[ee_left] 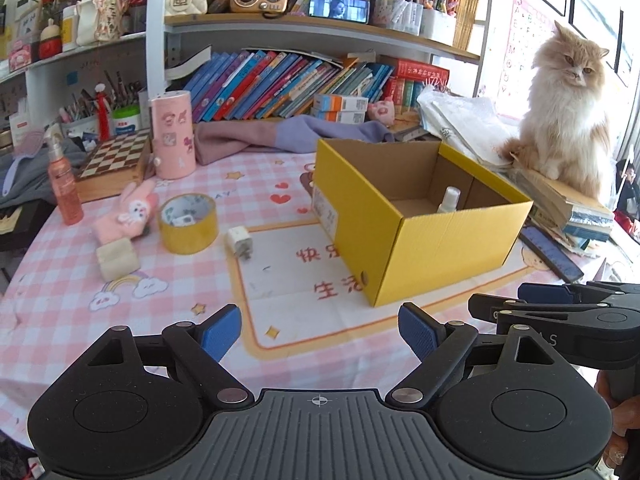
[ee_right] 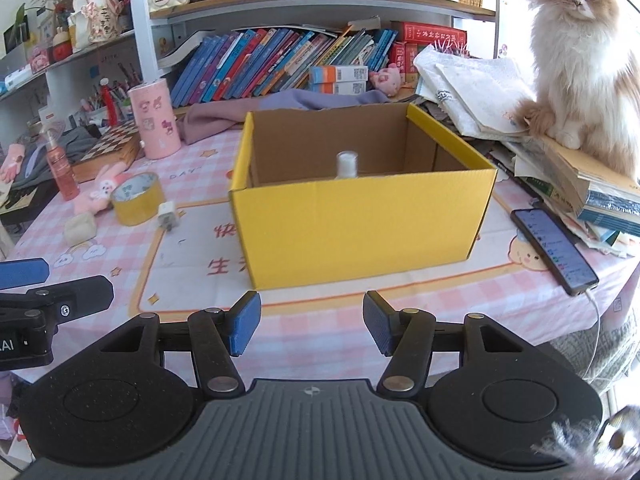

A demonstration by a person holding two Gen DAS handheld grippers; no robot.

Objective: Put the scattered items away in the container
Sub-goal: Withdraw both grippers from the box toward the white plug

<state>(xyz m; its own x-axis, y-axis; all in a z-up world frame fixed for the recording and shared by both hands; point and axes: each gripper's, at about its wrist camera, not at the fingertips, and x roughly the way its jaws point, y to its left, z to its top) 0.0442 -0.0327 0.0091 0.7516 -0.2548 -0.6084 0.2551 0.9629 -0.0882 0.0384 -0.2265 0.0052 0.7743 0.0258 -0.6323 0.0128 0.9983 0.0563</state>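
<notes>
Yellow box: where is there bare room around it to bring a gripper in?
Free: the cloth in front of the yellow box, toward both open grippers, and the strip between its left wall and the charger. Crowded: the tape roll cluster left; the phone and book pile right.
</notes>
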